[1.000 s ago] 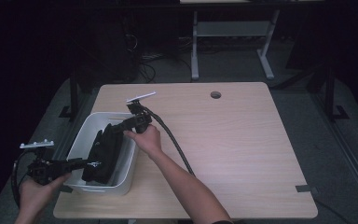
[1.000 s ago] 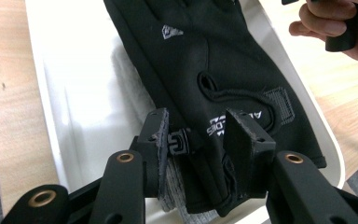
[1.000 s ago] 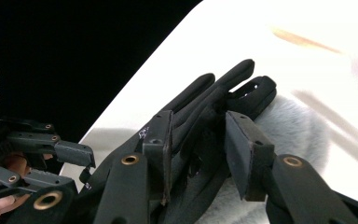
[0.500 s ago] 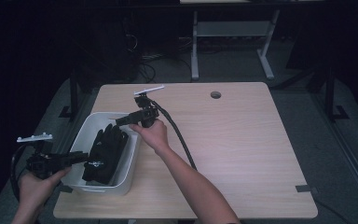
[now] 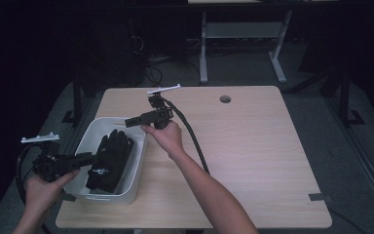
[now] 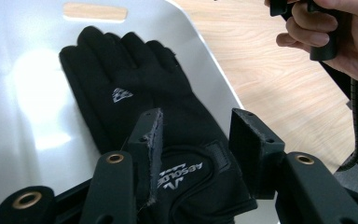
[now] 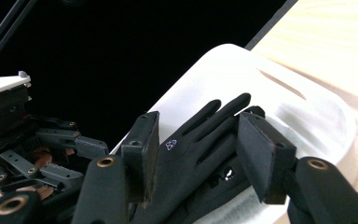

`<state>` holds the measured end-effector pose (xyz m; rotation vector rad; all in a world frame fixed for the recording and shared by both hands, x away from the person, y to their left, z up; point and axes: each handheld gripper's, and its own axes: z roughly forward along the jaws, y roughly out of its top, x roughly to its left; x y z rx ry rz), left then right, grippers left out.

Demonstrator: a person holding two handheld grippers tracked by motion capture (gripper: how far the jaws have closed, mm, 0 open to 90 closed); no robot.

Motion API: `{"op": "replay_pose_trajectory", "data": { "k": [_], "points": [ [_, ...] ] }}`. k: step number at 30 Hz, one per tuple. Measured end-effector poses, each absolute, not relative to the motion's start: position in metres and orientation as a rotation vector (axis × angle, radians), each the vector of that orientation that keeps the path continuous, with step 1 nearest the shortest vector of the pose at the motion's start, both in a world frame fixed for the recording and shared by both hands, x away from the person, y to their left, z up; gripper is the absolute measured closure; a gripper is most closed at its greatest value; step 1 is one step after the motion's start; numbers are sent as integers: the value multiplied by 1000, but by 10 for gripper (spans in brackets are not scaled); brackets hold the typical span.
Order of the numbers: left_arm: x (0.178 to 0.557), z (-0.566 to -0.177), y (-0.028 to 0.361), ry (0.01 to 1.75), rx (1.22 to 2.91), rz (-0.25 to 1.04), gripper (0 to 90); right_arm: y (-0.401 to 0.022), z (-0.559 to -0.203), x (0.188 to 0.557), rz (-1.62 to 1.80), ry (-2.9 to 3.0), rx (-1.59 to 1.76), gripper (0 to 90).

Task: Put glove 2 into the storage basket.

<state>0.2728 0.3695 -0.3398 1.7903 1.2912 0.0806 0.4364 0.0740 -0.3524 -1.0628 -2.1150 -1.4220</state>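
Note:
A pair of black gloves lies in a white bin on the left part of the wooden table. My left gripper reaches in from the bin's left side, low over a glove's cuff. In the left gripper view its jaws have just been opening and stand apart over the glove, not pressing on it. My right gripper hovers above the bin's far right corner. Its jaws have also just been opening, with nothing between them; the glove lies below in the bin.
The right gripper's black cable trails across the table toward the near edge. A round hole is in the tabletop at the back. The left gripper is seen at the left in the right gripper view. A desk frame stands beyond.
Both grippers were down at the gloves in the bin. The right one has risen and pulled back to the bin's far right corner, the left one has drawn back left. Both jaws opened.

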Motion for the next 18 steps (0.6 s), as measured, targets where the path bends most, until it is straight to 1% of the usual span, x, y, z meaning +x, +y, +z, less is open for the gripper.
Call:
{"op": "replay_pose_trajectory", "data": {
  "k": [7,18],
  "points": [
    [277,-334,356,1259,1809,80,535,61,-346,437,-1454,-2105,-1061,459],
    [282,-328,336,1221,1835,74,475,40,-338,436,-1486,-2086,-1072,429]
  ]
}}
